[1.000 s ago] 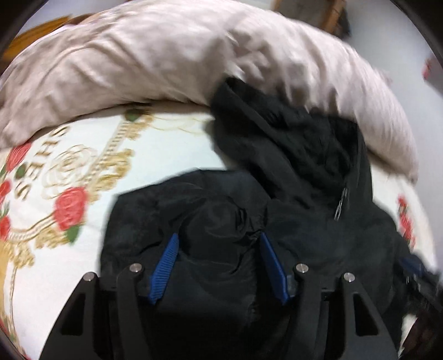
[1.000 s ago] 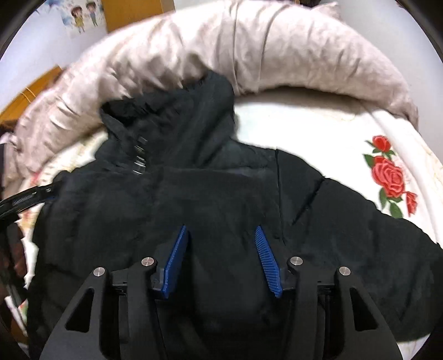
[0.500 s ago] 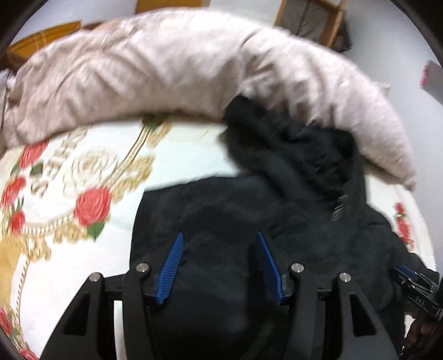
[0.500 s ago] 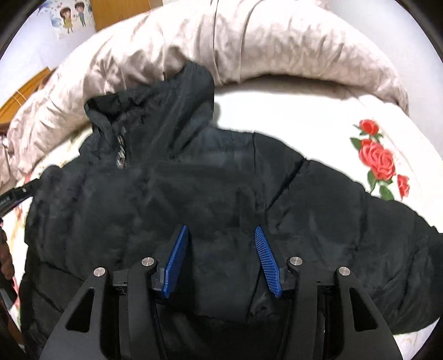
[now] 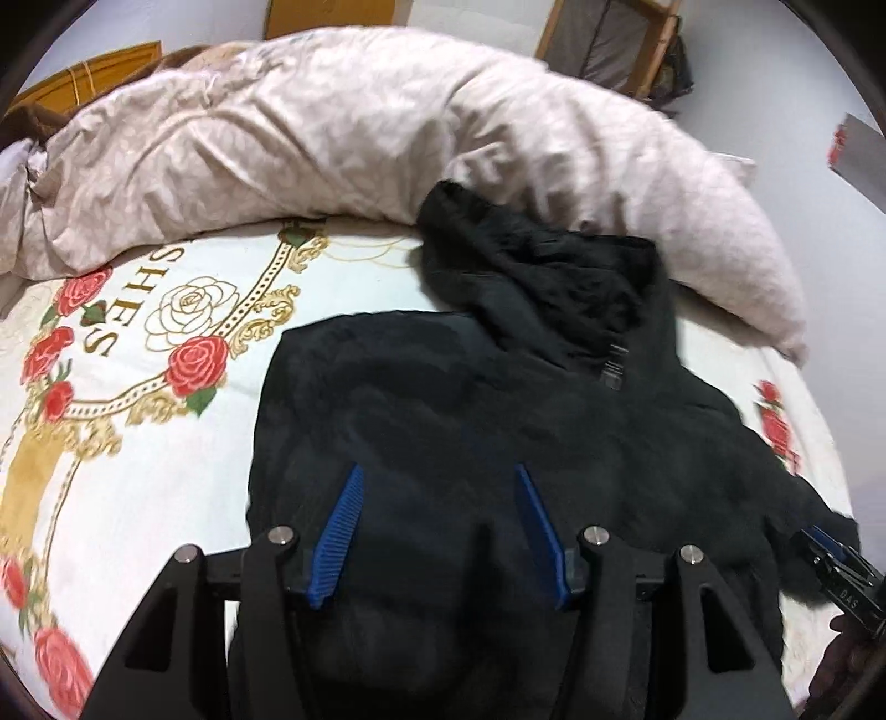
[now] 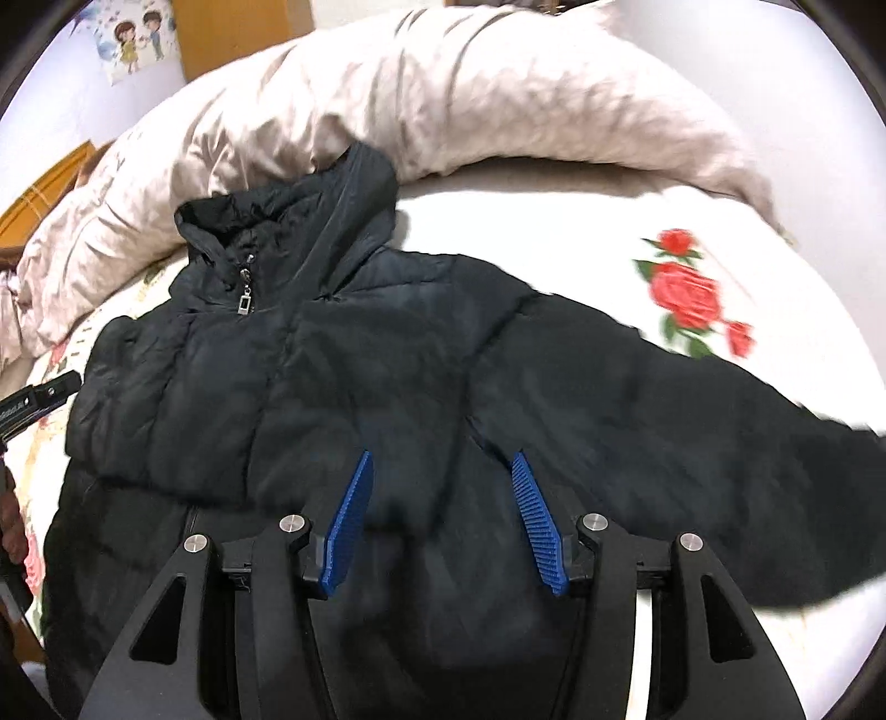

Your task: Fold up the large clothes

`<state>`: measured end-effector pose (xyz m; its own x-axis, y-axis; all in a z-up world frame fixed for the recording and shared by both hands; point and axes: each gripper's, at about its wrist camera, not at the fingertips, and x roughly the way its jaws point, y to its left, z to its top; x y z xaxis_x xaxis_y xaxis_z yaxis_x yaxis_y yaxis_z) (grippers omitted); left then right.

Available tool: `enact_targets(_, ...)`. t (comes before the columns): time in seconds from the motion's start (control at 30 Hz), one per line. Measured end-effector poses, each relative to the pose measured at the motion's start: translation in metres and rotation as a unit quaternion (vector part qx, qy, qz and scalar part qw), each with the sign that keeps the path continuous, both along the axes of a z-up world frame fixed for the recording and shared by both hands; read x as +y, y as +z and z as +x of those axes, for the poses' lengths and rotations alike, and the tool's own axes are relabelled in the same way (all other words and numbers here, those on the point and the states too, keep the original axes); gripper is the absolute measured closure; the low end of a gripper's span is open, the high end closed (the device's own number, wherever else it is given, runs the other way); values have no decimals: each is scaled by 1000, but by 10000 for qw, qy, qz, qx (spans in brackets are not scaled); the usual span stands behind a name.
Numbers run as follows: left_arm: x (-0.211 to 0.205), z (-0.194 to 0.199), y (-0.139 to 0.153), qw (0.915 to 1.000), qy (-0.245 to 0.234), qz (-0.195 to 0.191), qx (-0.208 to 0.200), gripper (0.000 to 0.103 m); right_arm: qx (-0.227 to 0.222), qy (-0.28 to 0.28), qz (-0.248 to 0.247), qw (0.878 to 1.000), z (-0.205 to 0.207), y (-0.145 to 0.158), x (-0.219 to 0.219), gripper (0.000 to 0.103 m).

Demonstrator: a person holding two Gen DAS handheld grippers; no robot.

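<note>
A black hooded puffer jacket (image 6: 343,376) lies front up on the bed, hood (image 6: 310,216) toward the duvet. One sleeve is folded in across the chest; the other sleeve (image 6: 692,410) stretches out to the right. In the left wrist view the jacket (image 5: 498,421) fills the lower middle. My left gripper (image 5: 440,476) is open and empty, held above the jacket's folded side. My right gripper (image 6: 440,465) is open and empty above the jacket's body near the armpit of the outstretched sleeve. Each gripper shows at the edge of the other's view.
A rumpled beige duvet (image 5: 343,138) runs along the far side of the bed. The bedsheet (image 5: 138,343) is white with red roses and gold ornament; it also shows in the right wrist view (image 6: 581,221). A wooden headboard (image 6: 39,199) and a wooden rack (image 5: 609,44) stand beyond.
Both grippers have pulled back and risen from the jacket, so more of it shows. The left sleeve, bunched a second ago, now lies flat across the chest.
</note>
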<state>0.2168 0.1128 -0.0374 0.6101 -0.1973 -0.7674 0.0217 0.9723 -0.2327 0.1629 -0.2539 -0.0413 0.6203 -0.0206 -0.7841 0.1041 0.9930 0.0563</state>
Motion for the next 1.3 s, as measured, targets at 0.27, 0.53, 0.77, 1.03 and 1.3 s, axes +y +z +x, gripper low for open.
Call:
enact_targets(0.27,-45,-92,44,9987,-463,1,-203,45,-197,-351,269,9988,-98,33,-24,46)
enact_targets(0.53,-73,-126,59,9968,-747,139,-234,44,-242,-651,323,9971,-145,45,-47,43)
enact_targets(0.77,-84,-129,58,9961,-835,228,-173,44,-193,-883,376,9952,-153,42,-65,42)
enact_targets(1.03,-96,-110,42,9953,-920,302,-25,44,-81,-1167,675,9908,-143,24,-94,38)
enact_targets(1.3,-120,-70,13,9932,-1037,512,132,44,96,-1860,1049,9769,-133,-8,-156,36)
